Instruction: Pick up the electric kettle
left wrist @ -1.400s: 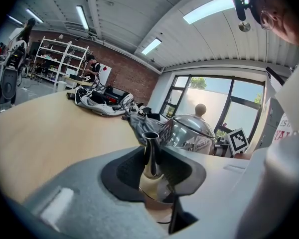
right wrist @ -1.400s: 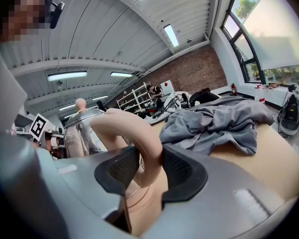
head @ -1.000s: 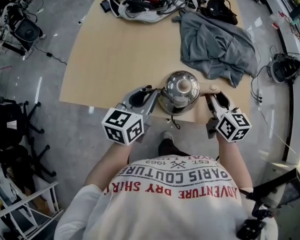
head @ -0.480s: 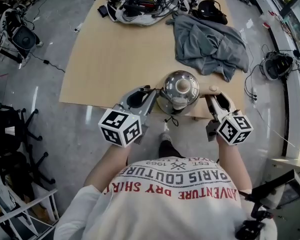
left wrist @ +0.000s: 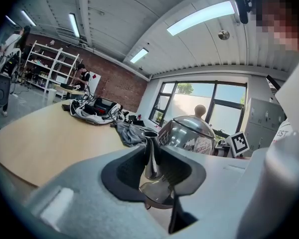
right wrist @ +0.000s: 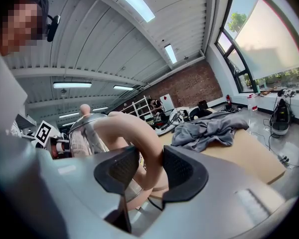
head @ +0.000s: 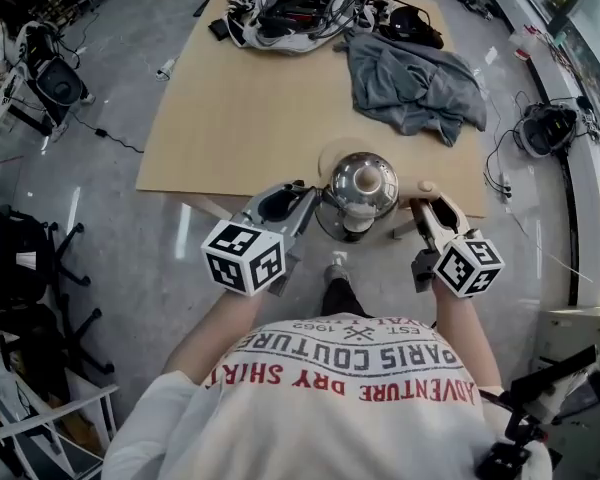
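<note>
- left gripper [left wrist: 152,159] is clamped on the spout [left wrist: 150,139], right gripper [right wrist: 149,169] on the handle [right wrist: 133,131]
- kettle [head: 362,186] hangs between them at the table's [head: 250,118] near edge
- spout's slick, tapered metal, so that side could slip out and the kettle would swing or drop off the edge

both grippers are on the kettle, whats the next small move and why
Probably lift both hands evenly a little, keeping the kettle level: the left gripper clamps its spout, the right gripper its handle, at the table's near edge.
</note>
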A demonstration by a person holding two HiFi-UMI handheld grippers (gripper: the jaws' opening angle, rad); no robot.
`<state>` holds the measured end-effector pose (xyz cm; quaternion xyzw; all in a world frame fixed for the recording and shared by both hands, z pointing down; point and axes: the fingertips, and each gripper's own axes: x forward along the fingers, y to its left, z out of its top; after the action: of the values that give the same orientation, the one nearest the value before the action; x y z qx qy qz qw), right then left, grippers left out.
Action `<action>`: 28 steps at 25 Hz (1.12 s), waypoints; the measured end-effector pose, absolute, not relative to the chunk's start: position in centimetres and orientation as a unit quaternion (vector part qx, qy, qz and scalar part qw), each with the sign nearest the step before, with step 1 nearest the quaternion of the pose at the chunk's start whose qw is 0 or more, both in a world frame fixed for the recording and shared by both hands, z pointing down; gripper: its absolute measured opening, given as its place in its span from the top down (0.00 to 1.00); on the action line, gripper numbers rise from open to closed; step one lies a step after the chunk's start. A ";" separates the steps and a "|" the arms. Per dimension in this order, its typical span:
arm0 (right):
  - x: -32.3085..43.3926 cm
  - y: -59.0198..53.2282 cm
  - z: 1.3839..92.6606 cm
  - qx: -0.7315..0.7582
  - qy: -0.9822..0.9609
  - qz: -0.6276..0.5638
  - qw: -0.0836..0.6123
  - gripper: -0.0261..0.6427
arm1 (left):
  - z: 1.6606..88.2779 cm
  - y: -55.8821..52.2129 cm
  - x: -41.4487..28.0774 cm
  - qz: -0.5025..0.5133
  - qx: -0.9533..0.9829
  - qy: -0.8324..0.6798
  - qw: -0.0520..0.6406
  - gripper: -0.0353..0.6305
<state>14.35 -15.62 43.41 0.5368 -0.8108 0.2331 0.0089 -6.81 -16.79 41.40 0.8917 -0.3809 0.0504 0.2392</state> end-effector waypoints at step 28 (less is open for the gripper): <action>6.8 3.2 41.0 0.544 -0.803 0.241 -0.036 0.74 | 38.2 0.2 -14.5 0.038 0.898 -0.372 0.231 0.81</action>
<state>6.79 3.20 40.97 0.5436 -0.8032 0.2409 -0.0360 -14.47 0.22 38.23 0.8982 -0.3718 0.0384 0.2314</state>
